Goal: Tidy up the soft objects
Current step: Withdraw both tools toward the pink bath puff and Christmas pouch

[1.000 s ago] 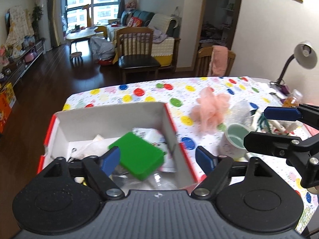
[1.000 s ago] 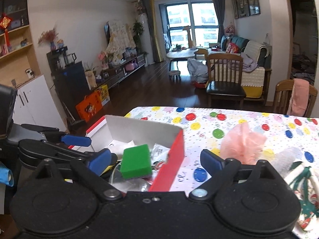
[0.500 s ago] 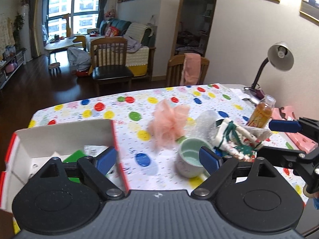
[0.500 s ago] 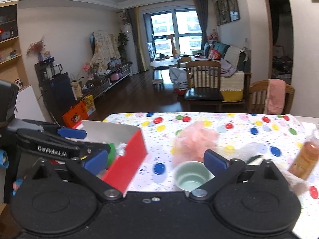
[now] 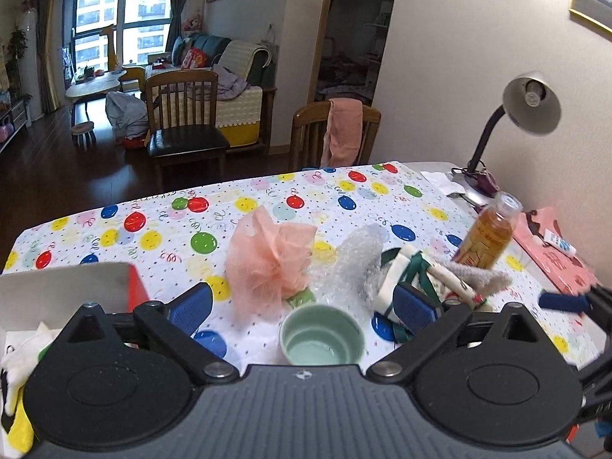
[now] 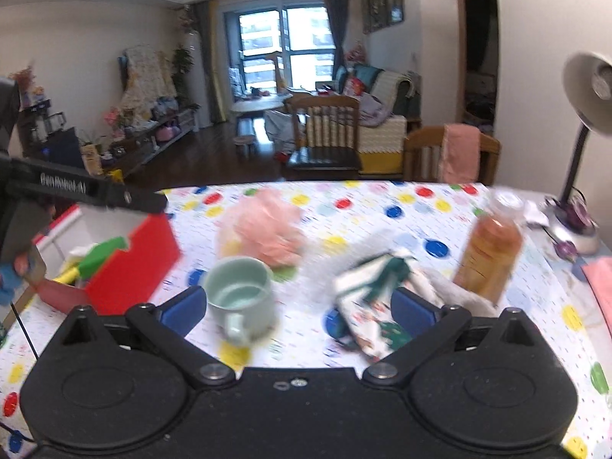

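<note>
The task is partly done, as I judge it. The red box (image 6: 130,264) at the near left of the surface (image 5: 153,229) already holds some things: a green block (image 6: 101,254) and some white soft material show inside it (the rest of its content is hidden).

Several soft objects are not yet sorted. The pink mesh puff (image 5: 267,264) lies in the middle of the surface, the bubble wrap (image 5: 355,260) just right of it, then the patterned cloth pouch (image 6: 378,294) with a green ribbon, and a grey cloth (image 5: 474,275) touching the orange bottle (image 5: 489,237). The hard things, namely the green cup (image 5: 321,338) and the bottle, probably stay where they are.

The left tongs (image 5: 302,308) are released, their jaws opening to almost full width, with nothing pressed between them; the cup and puff lie ahead. The right tongs (image 6: 298,311) are also released and empty, hanging over the cup and the pouch.

I think the next pick will be the puff or the pouch.
</note>
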Action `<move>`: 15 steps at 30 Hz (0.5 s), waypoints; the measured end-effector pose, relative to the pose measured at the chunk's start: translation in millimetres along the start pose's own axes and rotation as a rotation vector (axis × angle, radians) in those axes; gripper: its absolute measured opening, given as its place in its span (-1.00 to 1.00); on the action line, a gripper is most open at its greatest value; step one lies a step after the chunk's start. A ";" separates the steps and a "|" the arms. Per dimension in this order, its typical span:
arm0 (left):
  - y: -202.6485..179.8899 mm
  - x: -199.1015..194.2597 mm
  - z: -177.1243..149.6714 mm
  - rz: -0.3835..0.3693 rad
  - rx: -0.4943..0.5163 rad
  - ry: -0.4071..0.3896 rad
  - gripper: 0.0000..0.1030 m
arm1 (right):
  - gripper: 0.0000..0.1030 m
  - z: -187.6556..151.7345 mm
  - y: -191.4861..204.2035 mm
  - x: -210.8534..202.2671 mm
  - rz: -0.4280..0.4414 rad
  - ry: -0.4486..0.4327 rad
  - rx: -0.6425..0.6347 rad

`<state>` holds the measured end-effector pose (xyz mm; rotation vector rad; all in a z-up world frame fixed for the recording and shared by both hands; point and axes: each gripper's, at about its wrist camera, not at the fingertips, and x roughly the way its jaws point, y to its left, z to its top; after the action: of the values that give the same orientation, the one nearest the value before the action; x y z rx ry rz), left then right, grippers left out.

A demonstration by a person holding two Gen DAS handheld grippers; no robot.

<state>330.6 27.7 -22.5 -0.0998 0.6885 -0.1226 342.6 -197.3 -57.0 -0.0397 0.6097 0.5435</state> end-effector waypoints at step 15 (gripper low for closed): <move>-8.5 97.6 35.1 0.096 0.004 0.075 0.97 | 0.99 -40.3 -77.2 61.0 -0.101 0.143 -0.025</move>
<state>427.0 6.8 -55.6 -0.0588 0.7671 -0.0359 401.2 -242.5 -133.3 -0.1329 0.7360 0.4523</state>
